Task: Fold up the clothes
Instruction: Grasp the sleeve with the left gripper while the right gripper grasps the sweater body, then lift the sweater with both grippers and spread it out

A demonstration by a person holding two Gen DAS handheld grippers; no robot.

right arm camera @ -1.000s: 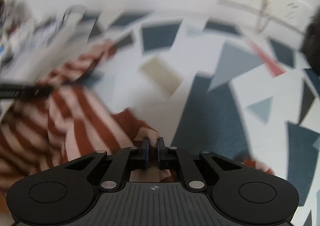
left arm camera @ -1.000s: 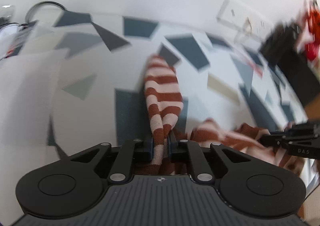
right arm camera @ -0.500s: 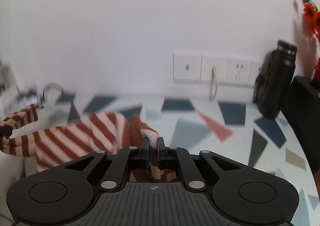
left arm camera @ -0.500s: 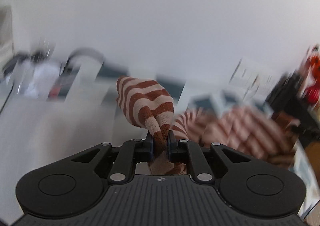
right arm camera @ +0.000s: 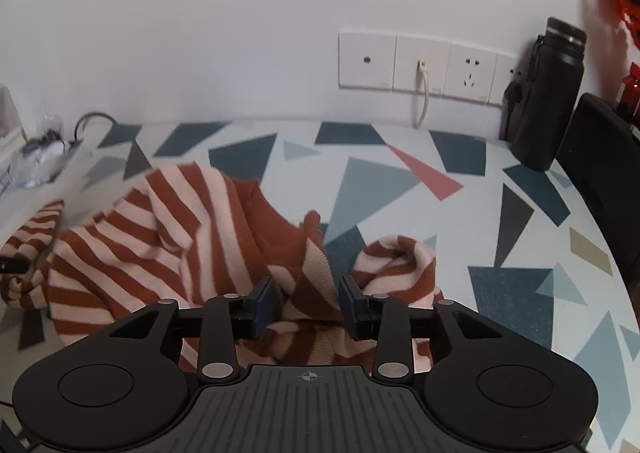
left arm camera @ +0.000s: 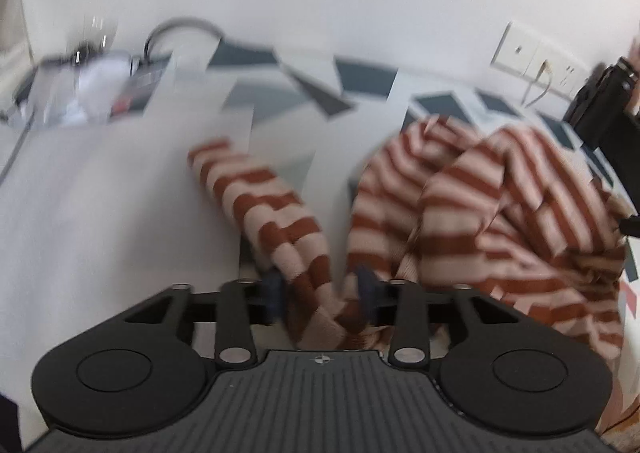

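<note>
On the desk (right arm camera: 400, 189), toward its left edge: striped sweater (right arm camera: 168, 237), crumpled. Left tongs (left arm camera: 320, 295): jaws opening, a sleeve (left arm camera: 276, 221) between them, pads clear of it. Right tongs (right arm camera: 308, 305): jaws opening, a fold of sweater between, unpinched.

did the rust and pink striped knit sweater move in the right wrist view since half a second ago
Yes. The rust and pink striped knit sweater sits higher and further right against the patterned tablecloth, now reaching the red triangle. The right gripper is opening, cloth loose between its jaws.
</note>
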